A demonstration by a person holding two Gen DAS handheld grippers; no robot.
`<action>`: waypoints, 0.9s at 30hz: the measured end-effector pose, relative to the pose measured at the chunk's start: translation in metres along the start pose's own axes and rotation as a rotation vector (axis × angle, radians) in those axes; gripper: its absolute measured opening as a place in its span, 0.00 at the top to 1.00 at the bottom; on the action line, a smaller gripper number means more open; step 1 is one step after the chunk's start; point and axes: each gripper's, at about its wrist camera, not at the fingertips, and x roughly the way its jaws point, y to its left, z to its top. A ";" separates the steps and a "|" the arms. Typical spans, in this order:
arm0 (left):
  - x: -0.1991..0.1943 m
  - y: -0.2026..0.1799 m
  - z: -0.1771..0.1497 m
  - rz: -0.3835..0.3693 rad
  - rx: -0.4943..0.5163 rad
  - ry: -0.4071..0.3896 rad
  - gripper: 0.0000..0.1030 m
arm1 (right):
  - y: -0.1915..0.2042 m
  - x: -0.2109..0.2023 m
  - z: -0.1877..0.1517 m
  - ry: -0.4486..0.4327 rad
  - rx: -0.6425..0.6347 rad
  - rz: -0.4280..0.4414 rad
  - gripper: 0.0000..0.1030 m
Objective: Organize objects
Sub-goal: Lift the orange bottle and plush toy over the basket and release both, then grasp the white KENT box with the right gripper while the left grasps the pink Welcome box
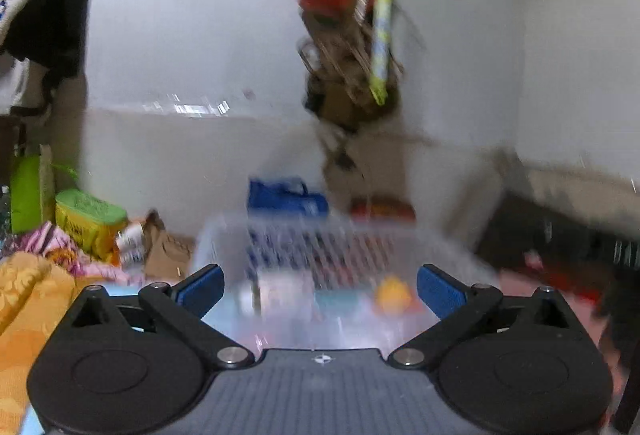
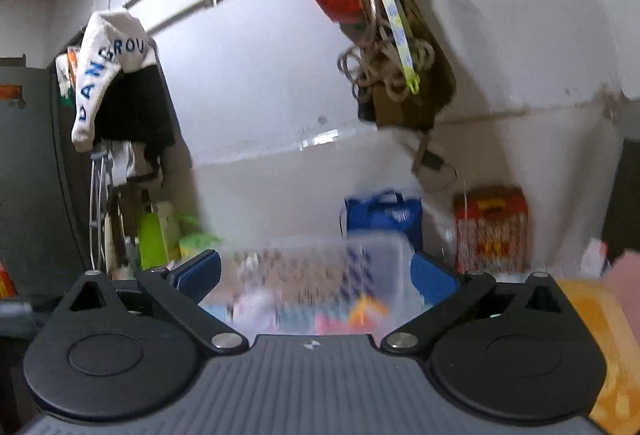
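Observation:
A clear plastic storage bin (image 1: 340,247) stands straight ahead in the left wrist view, blurred by motion. Small items lie inside it, among them a yellow-orange one (image 1: 394,293) and a white one (image 1: 280,293). My left gripper (image 1: 320,289) is open and empty, with its blue pads spread in front of the bin. The same bin (image 2: 320,267) shows in the right wrist view, with an orange item (image 2: 366,309) inside. My right gripper (image 2: 318,275) is open and empty, also just in front of the bin.
A blue bag (image 2: 382,215) and a red patterned box (image 2: 492,231) stand behind the bin against the white wall. Bags and rope (image 2: 396,47) hang on the wall above. A yellow-green package (image 1: 88,219) and orange cloth (image 1: 28,299) lie at left.

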 end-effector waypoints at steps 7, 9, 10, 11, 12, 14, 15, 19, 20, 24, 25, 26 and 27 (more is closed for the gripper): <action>0.003 -0.010 -0.058 -0.013 0.139 0.205 0.02 | -0.010 0.004 -0.033 0.171 0.018 -0.060 0.00; 0.008 -0.011 -0.061 -0.028 0.140 0.242 0.03 | -0.011 0.008 -0.031 0.191 0.031 -0.065 0.00; 0.011 -0.012 -0.063 -0.043 0.151 0.257 0.04 | -0.011 0.009 -0.031 0.204 0.041 -0.059 0.00; 0.014 -0.014 -0.066 -0.055 0.163 0.276 0.04 | -0.010 0.009 -0.033 0.219 0.043 -0.056 0.00; 0.016 -0.016 -0.071 -0.068 0.172 0.295 0.04 | -0.007 0.013 -0.034 0.240 0.031 -0.057 0.00; 0.022 -0.018 -0.079 -0.087 0.178 0.337 0.15 | -0.002 0.016 -0.038 0.275 -0.007 -0.063 0.00; 0.024 -0.016 -0.082 -0.092 0.166 0.358 0.21 | 0.002 0.019 -0.040 0.291 -0.027 -0.067 0.00; 0.025 -0.001 -0.083 -0.120 0.093 0.365 0.42 | 0.014 0.019 -0.054 0.344 -0.080 -0.047 0.00; 0.024 0.001 -0.084 -0.099 0.098 0.358 0.42 | 0.016 0.022 -0.057 0.363 -0.086 -0.033 0.00; 0.020 0.019 -0.081 -0.048 0.059 0.350 0.42 | 0.031 0.027 -0.068 0.435 -0.113 0.035 0.00; 0.019 0.024 -0.081 -0.033 0.045 0.344 0.42 | 0.036 0.029 -0.070 0.453 -0.126 0.053 0.03; 0.018 0.029 -0.080 -0.021 0.036 0.345 0.42 | 0.041 0.030 -0.073 0.480 -0.143 0.074 0.12; 0.019 0.033 -0.079 -0.006 0.026 0.347 0.42 | 0.048 0.032 -0.076 0.506 -0.162 0.089 0.16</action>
